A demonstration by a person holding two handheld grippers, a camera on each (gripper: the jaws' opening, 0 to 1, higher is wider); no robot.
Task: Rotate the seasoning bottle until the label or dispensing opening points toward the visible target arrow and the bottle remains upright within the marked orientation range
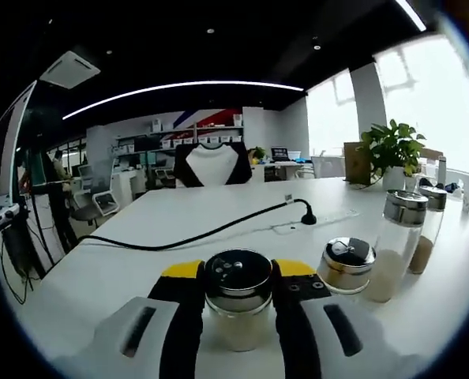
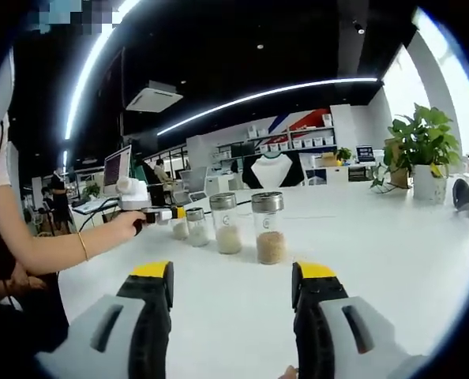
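A short glass seasoning bottle (image 1: 237, 304) with a steel shaker lid stands upright on the white table (image 1: 163, 213), holding pale powder. My left gripper (image 1: 237, 272) is shut on it, its yellow-tipped jaws pressing both sides of the bottle. In the right gripper view the left gripper (image 2: 174, 214) is held by a person's hand (image 2: 126, 225) at mid left, with that bottle (image 2: 180, 230) in its jaws. My right gripper (image 2: 233, 284) stands open low over the table with nothing between its jaws, well short of the bottles.
Three more steel-lidded bottles stand to the right: a short one (image 1: 347, 264) and two tall ones (image 1: 396, 245) (image 1: 425, 229). A black cable (image 1: 219, 229) runs across the table. A potted plant (image 1: 392, 150) stands at the far right. A person's forearm (image 2: 53, 249) reaches in from the left.
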